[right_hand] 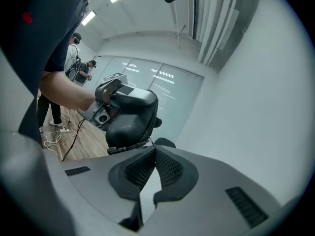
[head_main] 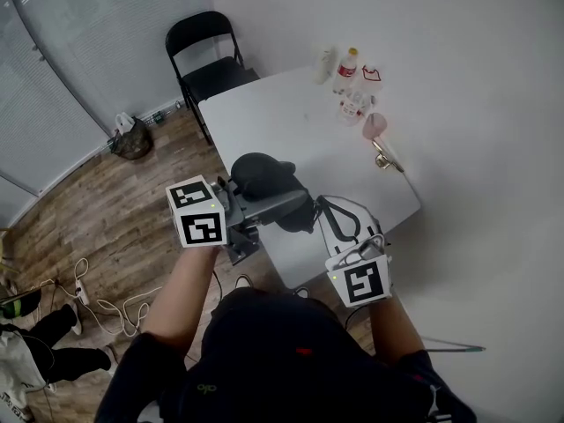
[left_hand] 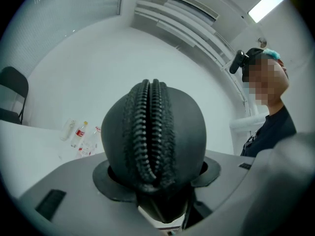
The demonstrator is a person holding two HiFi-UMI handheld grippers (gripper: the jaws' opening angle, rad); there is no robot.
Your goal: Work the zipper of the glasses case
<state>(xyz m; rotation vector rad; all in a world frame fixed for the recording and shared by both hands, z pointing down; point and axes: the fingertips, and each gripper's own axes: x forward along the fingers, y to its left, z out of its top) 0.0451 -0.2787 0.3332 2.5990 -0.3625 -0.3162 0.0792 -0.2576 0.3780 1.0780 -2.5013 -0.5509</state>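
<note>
The black glasses case (head_main: 263, 176) is held up over the near edge of the white table (head_main: 291, 122). My left gripper (head_main: 269, 205) is shut on its lower part. In the left gripper view the case (left_hand: 182, 127) stands between the jaws of my left gripper (left_hand: 156, 177). Its zipper (left_hand: 150, 127) faces the camera, with the two rows of teeth parted above and meeting low down. My right gripper (head_main: 315, 211) sits at the case's right side. In the right gripper view my right gripper (right_hand: 154, 147) is shut at the lower rim of the case (right_hand: 130, 119), on a thin zipper pull (right_hand: 148, 141).
At the table's far end stand bottles (head_main: 348, 64) and a pink cup (head_main: 376, 126). A black folding chair (head_main: 207, 51) is beyond the table. Cables (head_main: 97, 302) lie on the wood floor at left. Other people (right_hand: 74, 58) stand by the glass wall.
</note>
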